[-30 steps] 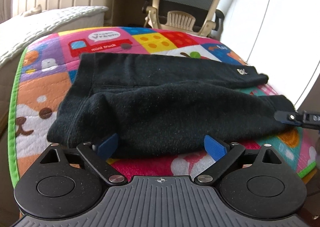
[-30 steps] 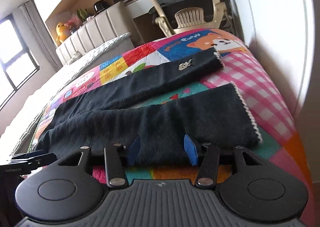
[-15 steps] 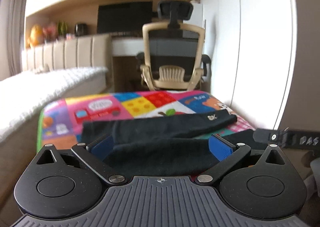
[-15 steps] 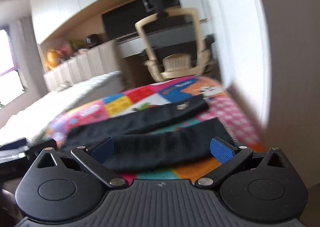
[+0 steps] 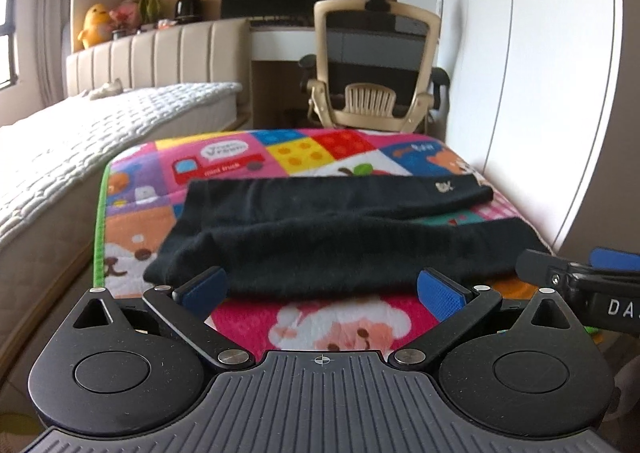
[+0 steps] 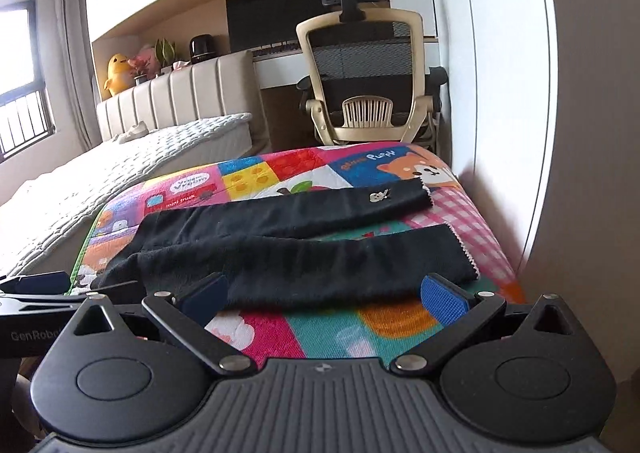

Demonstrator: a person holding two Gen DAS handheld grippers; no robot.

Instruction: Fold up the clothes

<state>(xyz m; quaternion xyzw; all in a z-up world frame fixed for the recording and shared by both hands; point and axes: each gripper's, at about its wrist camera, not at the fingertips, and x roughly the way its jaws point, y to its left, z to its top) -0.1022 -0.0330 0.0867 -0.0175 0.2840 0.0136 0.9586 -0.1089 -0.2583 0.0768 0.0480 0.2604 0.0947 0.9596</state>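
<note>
Black trousers (image 5: 336, 237) lie flat across a colourful cartoon play mat (image 5: 340, 325), waist to the left, both legs running right; they also show in the right wrist view (image 6: 304, 253). The far leg carries a small white emblem (image 6: 378, 195). My left gripper (image 5: 322, 289) is open and empty, just short of the near leg's front edge. My right gripper (image 6: 324, 293) is open and empty, likewise at the near leg's front edge, further right. Each gripper shows at the side of the other's view.
A bed with a white quilted cover (image 5: 80, 145) runs along the left. A beige office chair (image 5: 372, 65) and a desk stand beyond the mat. A white wall (image 5: 540, 93) borders the mat on the right.
Both grippers have opened wide, let go of the near trouser leg and drawn back from it. The trousers lie still on the mat.
</note>
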